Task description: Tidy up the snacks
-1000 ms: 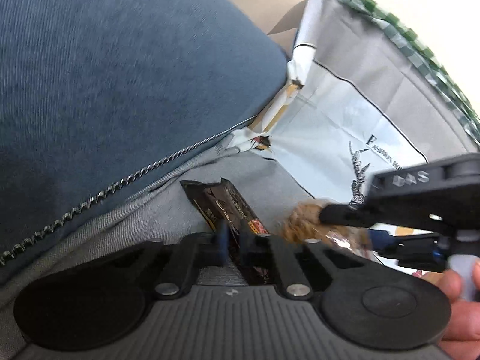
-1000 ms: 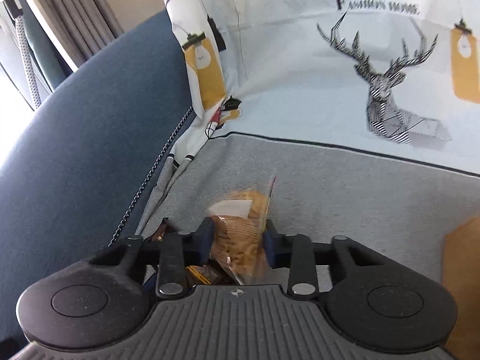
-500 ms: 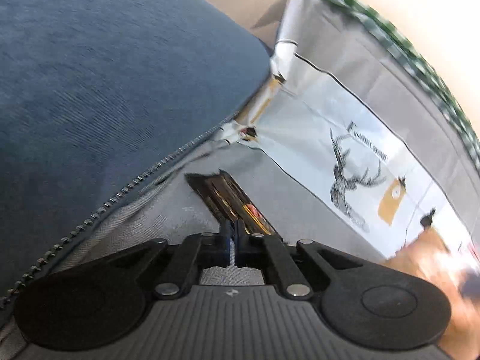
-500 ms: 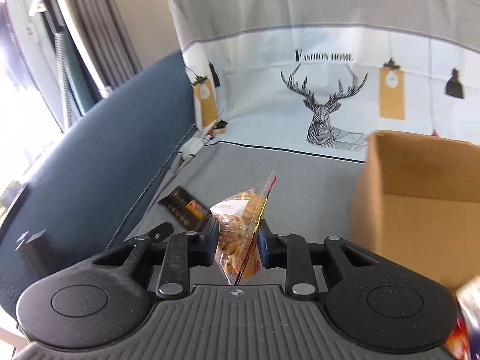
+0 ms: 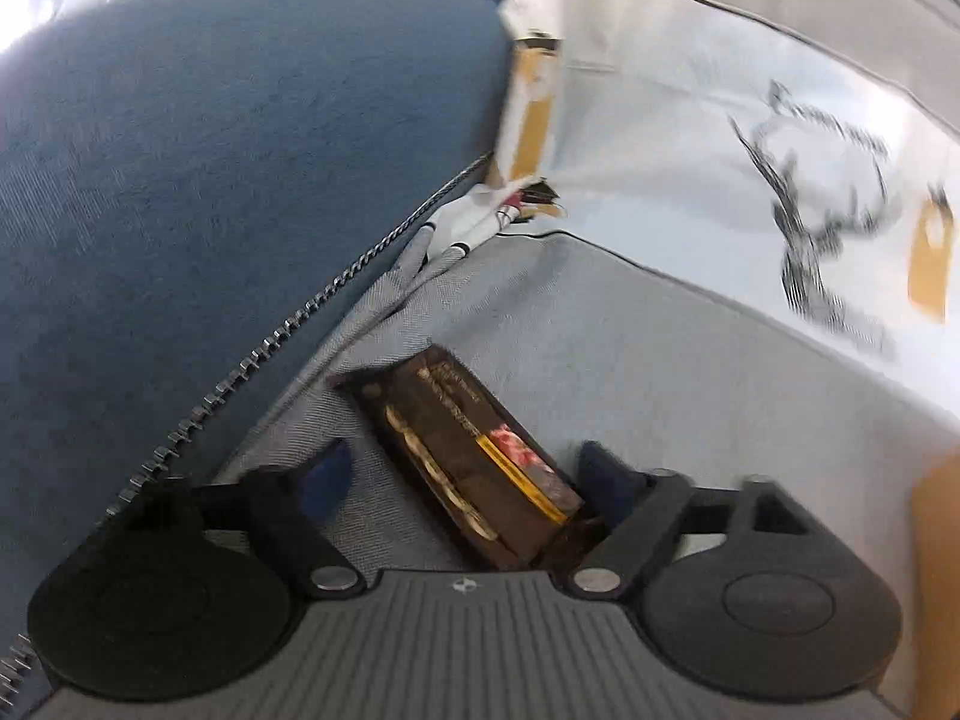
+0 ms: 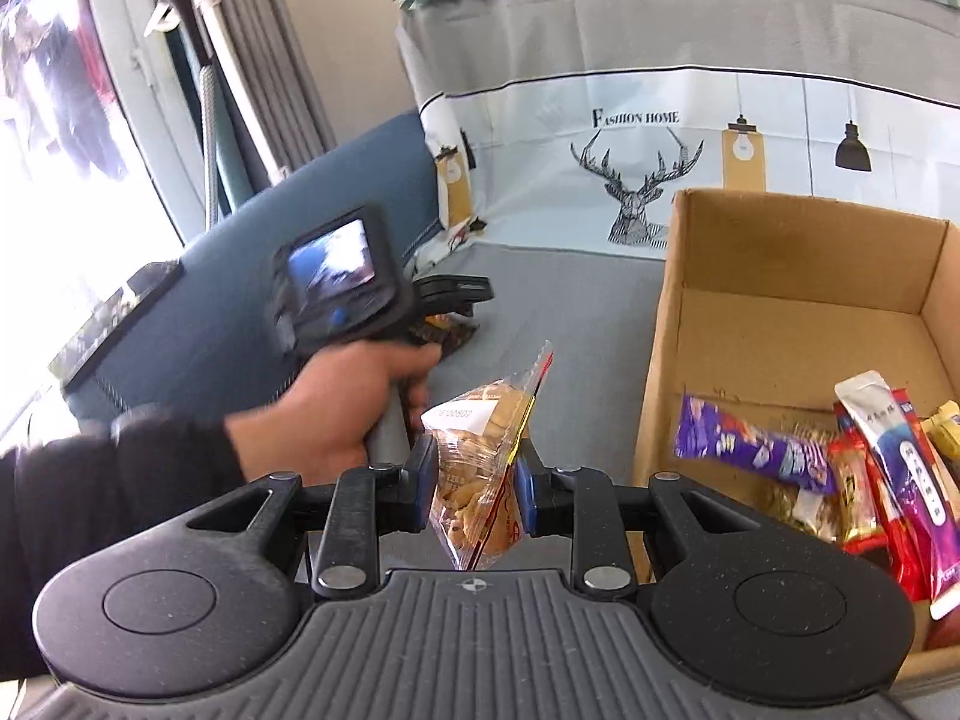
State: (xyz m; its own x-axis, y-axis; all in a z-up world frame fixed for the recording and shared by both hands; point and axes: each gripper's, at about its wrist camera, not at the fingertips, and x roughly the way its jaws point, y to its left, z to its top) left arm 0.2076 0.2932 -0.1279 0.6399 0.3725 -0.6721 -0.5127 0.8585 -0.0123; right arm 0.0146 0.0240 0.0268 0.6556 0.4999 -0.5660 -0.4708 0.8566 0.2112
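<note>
My right gripper (image 6: 474,480) is shut on a clear bag of golden biscuits (image 6: 480,468) and holds it above the grey seat, left of an open cardboard box (image 6: 798,324). The box holds several snack packets (image 6: 840,468). My left gripper (image 5: 462,474) is open, its fingers on either side of a dark brown snack bar (image 5: 474,450) that lies on the grey cloth beside the blue cushion (image 5: 240,150). In the right wrist view the left gripper (image 6: 450,300) hovers over that bar (image 6: 444,330).
A blue cushion with a zipper (image 5: 288,324) rises at the left. A deer-print cover (image 6: 642,180) drapes the sofa back. Curtains and a window (image 6: 90,120) stand at the far left. The grey seat cloth (image 6: 570,324) lies between the bar and the box.
My left gripper has opened around the dark snack bar. My right gripper has lifted and drawn back with the biscuit bag, and the cardboard box has come into view.
</note>
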